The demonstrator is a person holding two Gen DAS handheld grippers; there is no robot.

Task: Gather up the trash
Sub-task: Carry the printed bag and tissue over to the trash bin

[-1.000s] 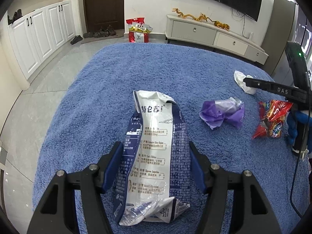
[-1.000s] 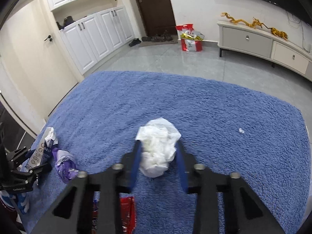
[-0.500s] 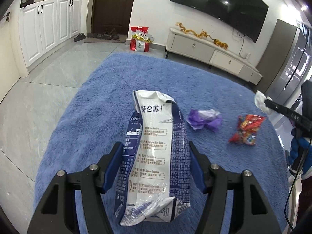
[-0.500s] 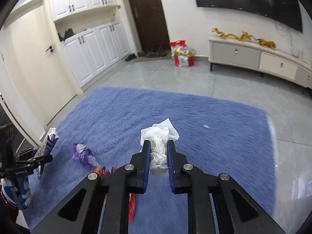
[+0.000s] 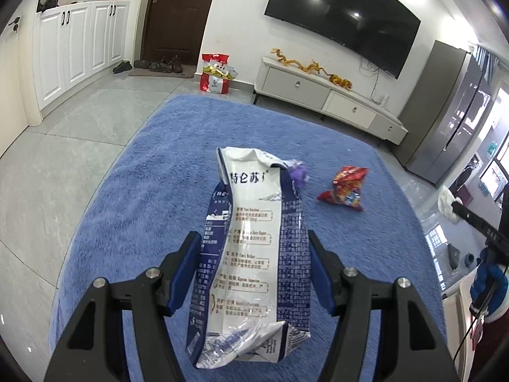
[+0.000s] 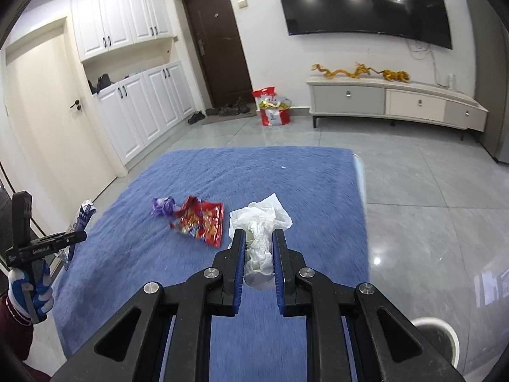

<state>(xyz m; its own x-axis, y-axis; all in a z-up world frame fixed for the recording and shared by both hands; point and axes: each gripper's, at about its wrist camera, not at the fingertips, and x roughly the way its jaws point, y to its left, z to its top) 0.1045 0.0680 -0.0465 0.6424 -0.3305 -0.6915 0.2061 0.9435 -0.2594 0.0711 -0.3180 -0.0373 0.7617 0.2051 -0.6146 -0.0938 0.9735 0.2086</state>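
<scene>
My left gripper (image 5: 253, 238) is shut on a crushed blue-and-white milk carton (image 5: 251, 248) and holds it above the blue-covered table (image 5: 165, 172). The carton also shows in the right wrist view (image 6: 83, 216). My right gripper (image 6: 259, 237) is shut on a crumpled white tissue (image 6: 259, 222), lifted above the table's right side; the tissue also shows in the left wrist view (image 5: 447, 205). A red snack wrapper (image 6: 203, 219) and a crumpled purple wrapper (image 6: 163, 205) lie on the blue cover (image 6: 222, 172); both show in the left wrist view, red (image 5: 346, 187) and purple (image 5: 297, 173).
A white round bin rim (image 6: 435, 340) shows on the floor at the lower right. A small white scrap (image 6: 282, 167) lies near the table's far edge. A TV cabinet (image 6: 394, 102), a red bag (image 6: 272, 108) and white cupboards (image 6: 140, 108) stand far off.
My right gripper closed on the tissue and lifted it up and to the right off the cover. My left gripper rose with the carton. The wrappers stayed on the table.
</scene>
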